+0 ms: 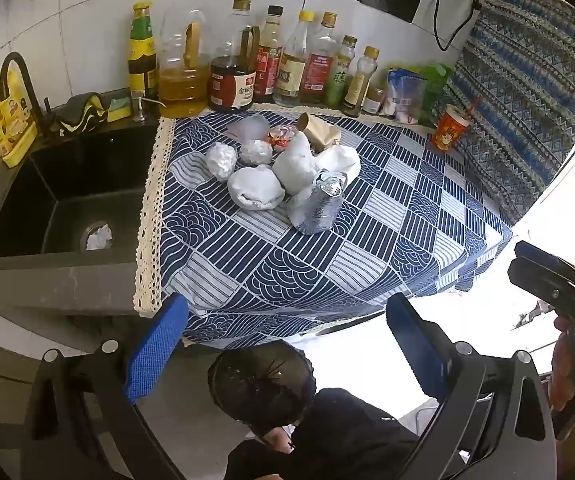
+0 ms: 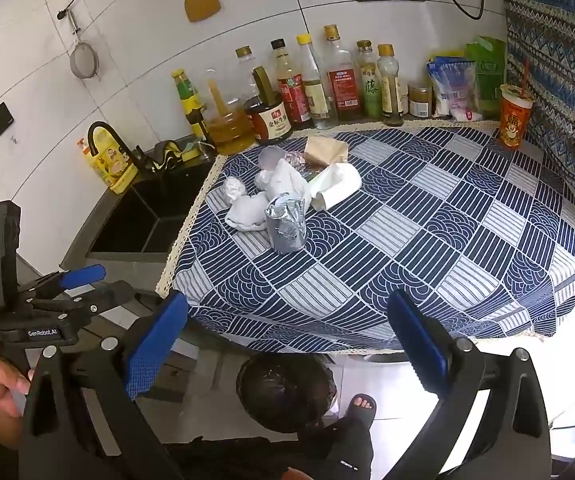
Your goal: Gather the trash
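A pile of trash lies on the blue patterned tablecloth (image 1: 387, 248): crumpled white paper balls (image 1: 255, 187), a foil-wrapped cup (image 1: 323, 204), a brown paper tube (image 1: 319, 130) and a red wrapper (image 1: 281, 138). The pile also shows in the right wrist view, with the foil cup (image 2: 286, 224) nearest. A bin lined with a black bag (image 1: 261, 386) stands on the floor below the table edge; it shows in the right wrist view too (image 2: 285, 390). My left gripper (image 1: 287, 344) is open and empty above the bin. My right gripper (image 2: 287, 344) is open and empty, in front of the table.
A black sink (image 1: 59, 204) with a paper scrap in its drain lies left of the table. Several sauce and oil bottles (image 1: 271, 60) line the back wall. An orange drink cup (image 1: 449, 128) stands at the back right. A sandalled foot (image 2: 361, 406) is beside the bin.
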`<state>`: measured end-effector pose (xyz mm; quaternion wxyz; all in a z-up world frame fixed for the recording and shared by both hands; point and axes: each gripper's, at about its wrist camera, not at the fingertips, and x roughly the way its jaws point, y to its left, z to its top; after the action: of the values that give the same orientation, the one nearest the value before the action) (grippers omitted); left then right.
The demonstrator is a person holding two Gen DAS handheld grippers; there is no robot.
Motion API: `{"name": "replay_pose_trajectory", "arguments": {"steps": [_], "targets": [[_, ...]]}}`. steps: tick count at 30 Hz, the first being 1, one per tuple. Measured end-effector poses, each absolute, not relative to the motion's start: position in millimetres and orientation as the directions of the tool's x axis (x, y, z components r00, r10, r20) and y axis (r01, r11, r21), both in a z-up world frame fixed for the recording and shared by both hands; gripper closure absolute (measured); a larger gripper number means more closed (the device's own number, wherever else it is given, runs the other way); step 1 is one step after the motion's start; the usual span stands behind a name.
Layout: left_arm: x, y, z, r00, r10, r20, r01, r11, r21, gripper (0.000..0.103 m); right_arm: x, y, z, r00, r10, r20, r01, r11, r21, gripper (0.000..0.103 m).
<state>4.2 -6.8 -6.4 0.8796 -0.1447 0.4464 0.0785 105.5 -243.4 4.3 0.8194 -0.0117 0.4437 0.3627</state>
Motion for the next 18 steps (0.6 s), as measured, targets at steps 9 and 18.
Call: {"name": "replay_pose_trajectory", "arguments": {"steps": [9, 18], "targets": [[5.4, -9.6, -8.2, 0.587, 0.005, -0.809, -0.262, 0.948, -0.184, 0.007, 107.2, -241.8, 1.9, 0.34, 0.583, -0.738, -0.606, 0.736, 0.302, 0.004], [7.4, -11.5, -7.7, 0.586, 0.0, -0.81, -0.251, 0.951, -0.182, 0.007, 110.0, -244.4, -0.2, 0.345, 0.576, -0.741, -0.593, 0.746, 0.305, 0.004]]}}
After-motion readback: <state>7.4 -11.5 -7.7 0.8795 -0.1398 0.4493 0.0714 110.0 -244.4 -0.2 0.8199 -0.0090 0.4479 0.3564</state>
